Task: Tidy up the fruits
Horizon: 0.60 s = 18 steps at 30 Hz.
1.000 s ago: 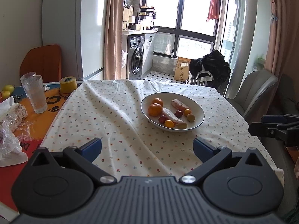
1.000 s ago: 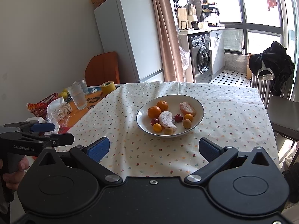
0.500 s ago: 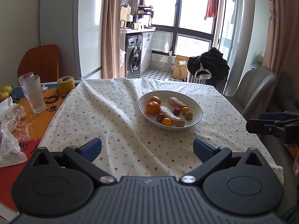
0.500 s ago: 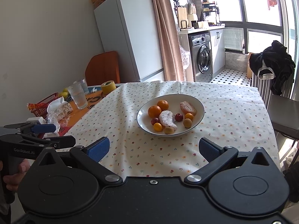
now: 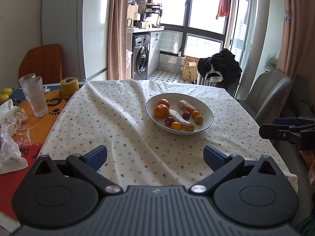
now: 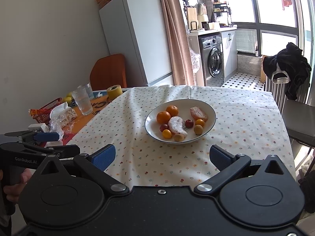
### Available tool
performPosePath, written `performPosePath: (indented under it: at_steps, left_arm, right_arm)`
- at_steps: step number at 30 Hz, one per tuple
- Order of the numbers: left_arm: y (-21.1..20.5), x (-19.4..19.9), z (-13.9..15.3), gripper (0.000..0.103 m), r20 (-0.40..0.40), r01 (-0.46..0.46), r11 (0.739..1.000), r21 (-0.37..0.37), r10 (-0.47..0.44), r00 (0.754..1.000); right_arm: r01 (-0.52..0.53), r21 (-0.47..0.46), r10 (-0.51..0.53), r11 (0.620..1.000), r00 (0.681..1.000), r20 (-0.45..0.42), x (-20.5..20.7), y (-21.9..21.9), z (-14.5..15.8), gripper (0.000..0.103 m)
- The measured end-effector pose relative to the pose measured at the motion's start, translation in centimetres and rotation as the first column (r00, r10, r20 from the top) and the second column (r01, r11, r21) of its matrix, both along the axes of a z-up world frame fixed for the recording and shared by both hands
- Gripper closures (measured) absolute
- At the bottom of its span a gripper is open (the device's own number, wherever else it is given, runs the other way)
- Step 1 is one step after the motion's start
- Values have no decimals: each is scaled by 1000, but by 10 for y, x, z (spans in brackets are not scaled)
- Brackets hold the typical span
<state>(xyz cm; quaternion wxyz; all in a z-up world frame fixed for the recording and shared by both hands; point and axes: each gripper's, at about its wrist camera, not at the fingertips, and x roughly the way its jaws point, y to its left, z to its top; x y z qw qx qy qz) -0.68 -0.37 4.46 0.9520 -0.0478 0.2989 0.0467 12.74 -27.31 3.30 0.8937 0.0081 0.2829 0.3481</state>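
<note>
Kitchen-dining room, fridge and washer at the back; counter [image 5: 122,137] under a floral cloth. White plate [image 6: 210,109] sits mid-counter and holds all the fruit in sight: two oranges [image 6: 163,117], small red and yellow-orange pieces, plus two net-wrapped items [image 6: 177,126].

Left hand-held gripper [image 5: 155,156]: fingers spread wide, nothing between them, held short of the plate. Right hand-held gripper [image 6: 162,157]: same, spread and empty.

Stage is ambiguous. Fruit all on the plate fits either a finished gather or a pile waiting to be sorted out, so I won't call a move.

If a pick does come: go for fruit near the rim, close across the round body, squeeze lightly. The small ones will roll, and the plate may slide on the loose, wrinkled cloth.

View differences:
- Right wrist: red basket [image 6: 44,111] at the far-left counter edge, and the hand on the left gripper's handle.
- Left wrist: grey chair [image 5: 271,90], and the right gripper from the side.
</note>
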Motion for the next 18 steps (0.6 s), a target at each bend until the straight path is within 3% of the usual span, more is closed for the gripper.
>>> performPosePath:
  at_steps: [18]
  left_arm:
    - [-4, 1, -3, 0, -7, 4, 1000, 8, -4, 1000]
  right_arm:
    - [-4, -1, 4, 1000, 1000, -4, 2, 2, -3, 0]
